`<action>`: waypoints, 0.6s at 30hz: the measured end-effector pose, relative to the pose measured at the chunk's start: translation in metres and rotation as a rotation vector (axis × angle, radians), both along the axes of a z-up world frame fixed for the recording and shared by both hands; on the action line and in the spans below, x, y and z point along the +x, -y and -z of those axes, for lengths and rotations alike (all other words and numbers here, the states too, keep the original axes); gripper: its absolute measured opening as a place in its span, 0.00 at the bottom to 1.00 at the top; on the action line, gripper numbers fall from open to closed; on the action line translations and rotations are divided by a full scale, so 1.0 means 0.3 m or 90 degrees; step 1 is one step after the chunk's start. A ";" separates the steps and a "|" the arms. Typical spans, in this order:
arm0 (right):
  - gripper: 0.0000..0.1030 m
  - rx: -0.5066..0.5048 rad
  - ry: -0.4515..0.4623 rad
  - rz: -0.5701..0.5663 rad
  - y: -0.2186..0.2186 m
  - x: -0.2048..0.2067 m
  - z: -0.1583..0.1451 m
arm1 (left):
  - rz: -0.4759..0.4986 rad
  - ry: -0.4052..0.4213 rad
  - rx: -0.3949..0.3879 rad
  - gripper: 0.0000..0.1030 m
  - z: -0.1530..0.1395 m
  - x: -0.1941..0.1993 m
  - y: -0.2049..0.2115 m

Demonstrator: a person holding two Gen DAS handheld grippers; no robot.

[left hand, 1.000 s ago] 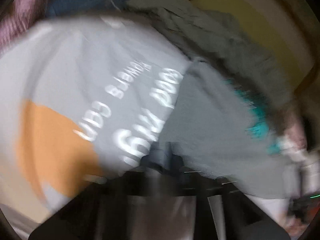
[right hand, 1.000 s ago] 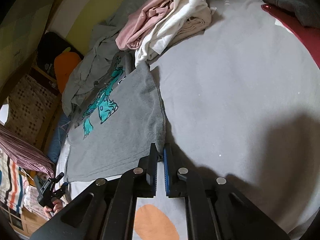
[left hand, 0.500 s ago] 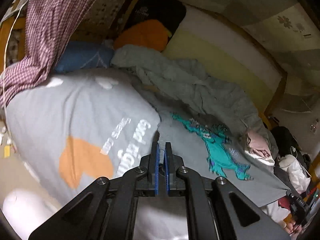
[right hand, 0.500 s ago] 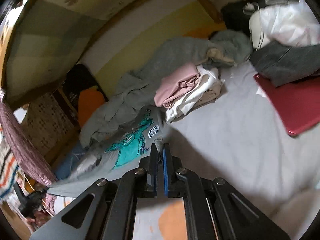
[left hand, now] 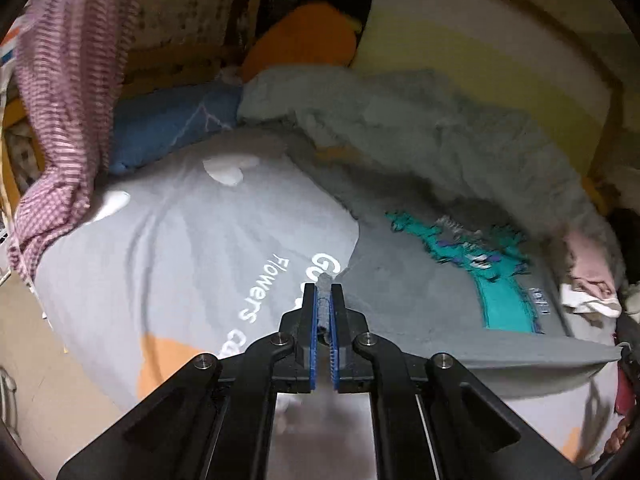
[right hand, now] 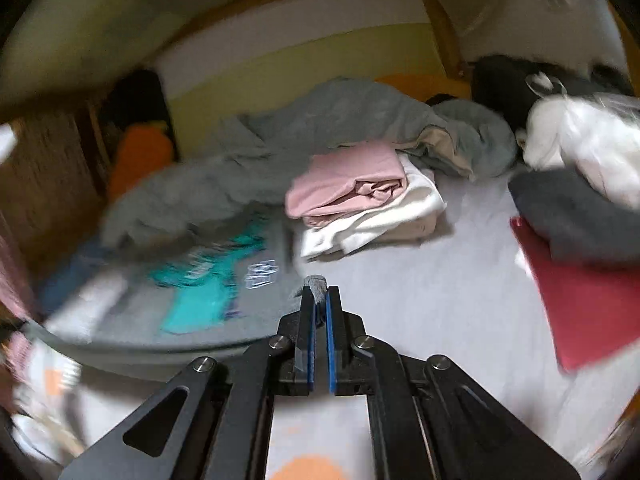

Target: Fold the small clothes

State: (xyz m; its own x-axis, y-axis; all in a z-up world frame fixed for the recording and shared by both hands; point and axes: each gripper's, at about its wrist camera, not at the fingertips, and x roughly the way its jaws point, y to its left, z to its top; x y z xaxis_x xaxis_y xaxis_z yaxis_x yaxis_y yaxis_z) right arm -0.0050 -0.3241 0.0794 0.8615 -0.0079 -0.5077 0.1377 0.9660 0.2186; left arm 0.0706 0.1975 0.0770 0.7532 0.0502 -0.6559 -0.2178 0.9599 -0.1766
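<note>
A grey T-shirt [left hand: 420, 296] with a teal monster print is held stretched above the bed. My left gripper [left hand: 324, 292] is shut on one corner of its edge. My right gripper [right hand: 319, 294] is shut on the other corner. In the right wrist view the T-shirt [right hand: 208, 292] spreads to the left, blurred. A bit of grey cloth pokes out between each pair of pads.
The grey bed cover [left hand: 180, 248] has white lettering and an orange patch. A folded pink and white stack [right hand: 360, 204] lies behind, with a rumpled grey blanket [right hand: 320, 120]. A red flat item [right hand: 580, 300] and dark cloth are at right. A checked cloth [left hand: 68, 92] hangs at left.
Both grippers have lifted and tilted up with the T-shirt's edge held. The shirt has risen off the bed cover and is drawn out between them.
</note>
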 end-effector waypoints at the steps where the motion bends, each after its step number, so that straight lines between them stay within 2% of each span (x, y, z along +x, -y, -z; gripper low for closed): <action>1: 0.03 0.008 -0.021 -0.008 0.004 0.052 0.013 | 0.002 -0.014 0.007 0.04 0.018 0.055 0.008; 3: 0.03 0.001 -0.056 -0.007 0.006 0.152 0.039 | 0.001 -0.036 0.033 0.04 0.049 0.134 0.026; 8: 0.04 -0.033 -0.078 -0.008 -0.002 0.302 0.080 | 0.005 -0.063 0.049 0.04 0.122 0.290 0.033; 11: 0.03 -0.041 -0.088 -0.013 -0.013 0.367 0.116 | 0.012 -0.066 0.067 0.07 0.162 0.329 0.035; 14: 0.04 -0.018 -0.108 -0.003 0.002 0.388 0.167 | 0.014 -0.084 0.075 0.10 0.216 0.342 0.027; 15: 0.07 -0.001 -0.116 -0.003 0.013 0.390 0.178 | 0.020 -0.086 0.071 0.13 0.224 0.339 0.024; 16: 0.10 0.027 -0.128 -0.005 0.035 0.385 0.193 | 0.027 -0.089 0.066 0.24 0.229 0.331 0.018; 17: 0.19 0.047 -0.136 -0.002 0.053 0.376 0.198 | 0.035 -0.086 0.057 0.37 0.230 0.312 0.010; 18: 0.30 0.059 -0.138 0.000 0.065 0.366 0.201 | 0.040 -0.080 0.048 0.42 0.226 0.295 0.003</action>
State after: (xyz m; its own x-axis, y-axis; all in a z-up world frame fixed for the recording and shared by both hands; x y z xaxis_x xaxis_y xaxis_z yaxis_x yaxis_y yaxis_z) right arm 0.1049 -0.3435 0.0192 0.7324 0.0476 -0.6792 0.1913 0.9430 0.2724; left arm 0.1592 0.1965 0.0091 0.6685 0.0591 -0.7414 -0.1734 0.9818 -0.0780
